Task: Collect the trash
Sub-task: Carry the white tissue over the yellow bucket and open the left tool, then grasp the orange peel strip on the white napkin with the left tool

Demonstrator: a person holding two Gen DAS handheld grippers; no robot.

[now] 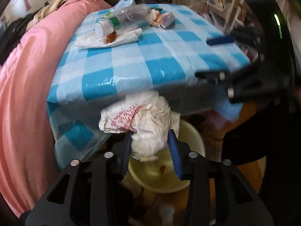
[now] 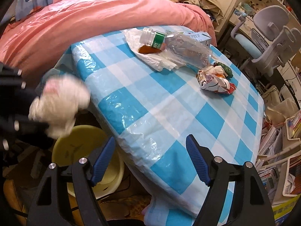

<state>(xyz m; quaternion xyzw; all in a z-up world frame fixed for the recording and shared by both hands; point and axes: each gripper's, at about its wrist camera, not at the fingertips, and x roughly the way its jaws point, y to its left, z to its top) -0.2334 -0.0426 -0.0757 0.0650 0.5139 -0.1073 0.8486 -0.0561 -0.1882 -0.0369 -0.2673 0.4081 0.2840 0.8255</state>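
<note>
Left tool (image 1: 151,141) pinches a crumpled white plastic bag (image 1: 143,120) above a round yellow basin (image 1: 160,177) — right tool (image 2: 150,148) spread over the glossy checked worktop (image 2: 169,103).

Blue-and-white checked tablecloth (image 2: 169,101), pink bedcover (image 2: 90,17), pale yellow basin (image 1: 160,177), green-labelled clear bottle (image 2: 180,47)

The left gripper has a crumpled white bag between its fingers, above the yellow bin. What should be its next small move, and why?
Probably open the left gripper fully and let go. The crumpled white bag already hangs past the table edge, over the mouth of the yellow bin, so it should fall inside. The right gripper is open and empty, to one side, not in the way.
</note>
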